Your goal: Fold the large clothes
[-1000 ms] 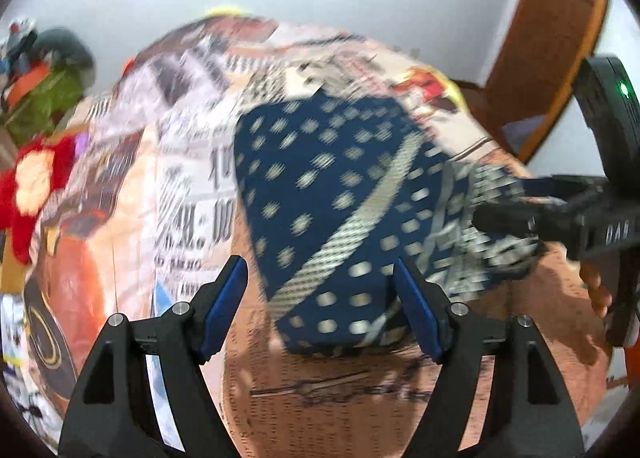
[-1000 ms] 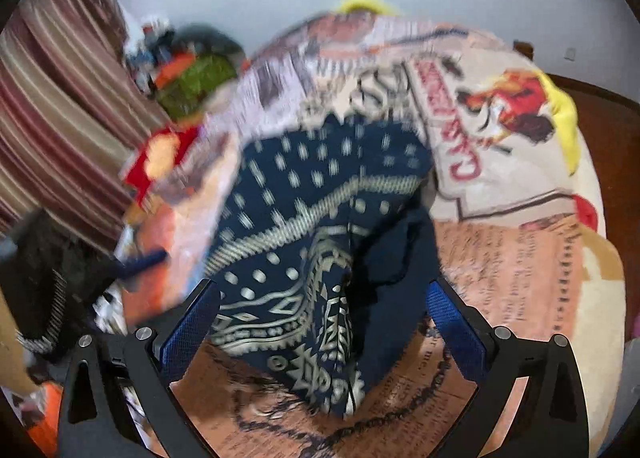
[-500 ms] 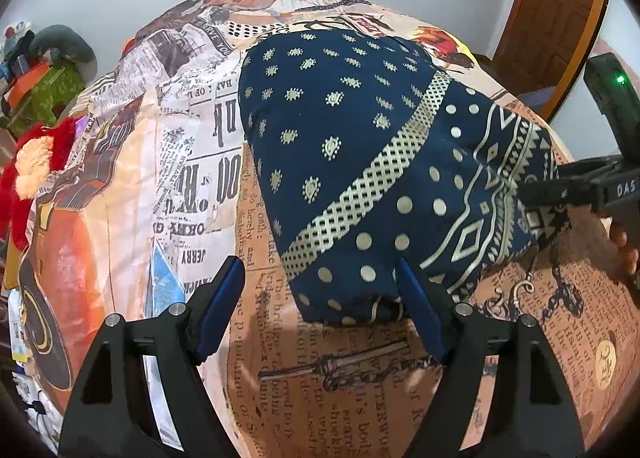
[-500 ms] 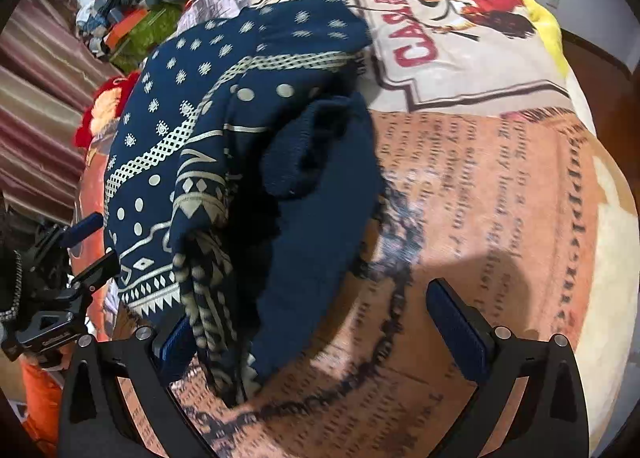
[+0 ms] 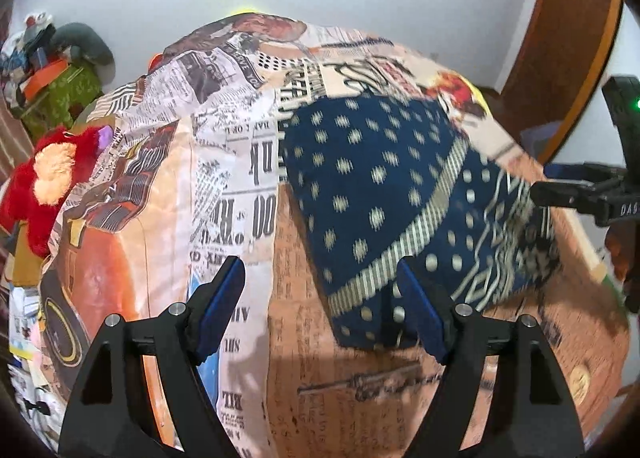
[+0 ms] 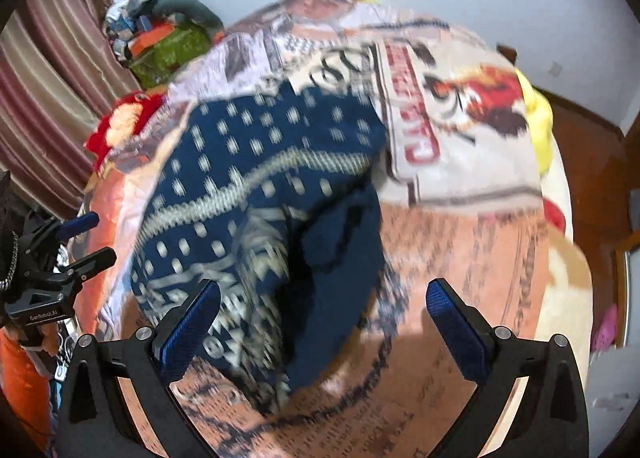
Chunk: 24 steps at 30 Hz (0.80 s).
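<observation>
On the bed's newspaper-print orange and cream sheet (image 5: 248,186) lies our navy blue garment with cream dots and woven bands (image 5: 384,194), bunched rather than flat. We judge the next fold wants corners pinched cleanly, edges aligned, and loose dark layers smoothed first. Our left gripper (image 5: 320,306) spreads wide, holding nothing, just beside the near hem. Our right gripper (image 6: 322,312) gapes equally, empty above the cloth.

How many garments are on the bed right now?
1: a navy patterned garment, folded into a bundle on the newspaper-print bedspread, ahead of both open grippers. Further layers or pieces inside the bundle may be hidden.
</observation>
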Tool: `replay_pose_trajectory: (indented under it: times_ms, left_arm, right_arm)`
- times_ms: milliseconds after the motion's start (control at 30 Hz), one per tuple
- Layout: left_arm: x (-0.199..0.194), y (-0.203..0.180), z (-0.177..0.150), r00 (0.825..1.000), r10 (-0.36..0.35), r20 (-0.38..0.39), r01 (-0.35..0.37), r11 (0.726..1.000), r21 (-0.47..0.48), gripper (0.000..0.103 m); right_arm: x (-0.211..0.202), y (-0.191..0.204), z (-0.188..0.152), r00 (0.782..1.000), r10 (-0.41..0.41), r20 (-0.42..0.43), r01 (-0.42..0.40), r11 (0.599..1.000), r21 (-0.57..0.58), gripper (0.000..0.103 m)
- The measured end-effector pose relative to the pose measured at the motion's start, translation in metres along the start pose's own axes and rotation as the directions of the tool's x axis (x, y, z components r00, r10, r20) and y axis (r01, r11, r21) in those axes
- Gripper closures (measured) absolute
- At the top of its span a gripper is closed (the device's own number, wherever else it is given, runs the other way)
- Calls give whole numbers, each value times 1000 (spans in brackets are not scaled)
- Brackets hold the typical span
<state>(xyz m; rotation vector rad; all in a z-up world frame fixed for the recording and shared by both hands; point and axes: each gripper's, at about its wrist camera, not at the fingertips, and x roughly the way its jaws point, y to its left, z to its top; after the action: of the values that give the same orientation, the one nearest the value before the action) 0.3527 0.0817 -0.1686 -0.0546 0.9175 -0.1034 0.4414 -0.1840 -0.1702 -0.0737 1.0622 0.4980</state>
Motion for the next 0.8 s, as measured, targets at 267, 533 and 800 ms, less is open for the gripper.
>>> replay_pose_trajectory:
  times_ms: [267, 533, 800]
  left_arm:
    - [41, 14, 23, 982, -178, -67, 165, 972, -165, 25]
    - [82, 32, 25, 934, -349, -80, 308, 898, -315, 8]
    - [121, 37, 35, 891, -448, -80, 381, 831, -406, 4]
  right_arm:
    - [25, 2, 35, 998, 61, 13, -62, 995, 84, 0]
    - [93, -30, 42, 978, 161, -131, -132, 970, 206, 0]
    - [123, -29, 47, 954, 256, -156, -222, 953, 207, 0]
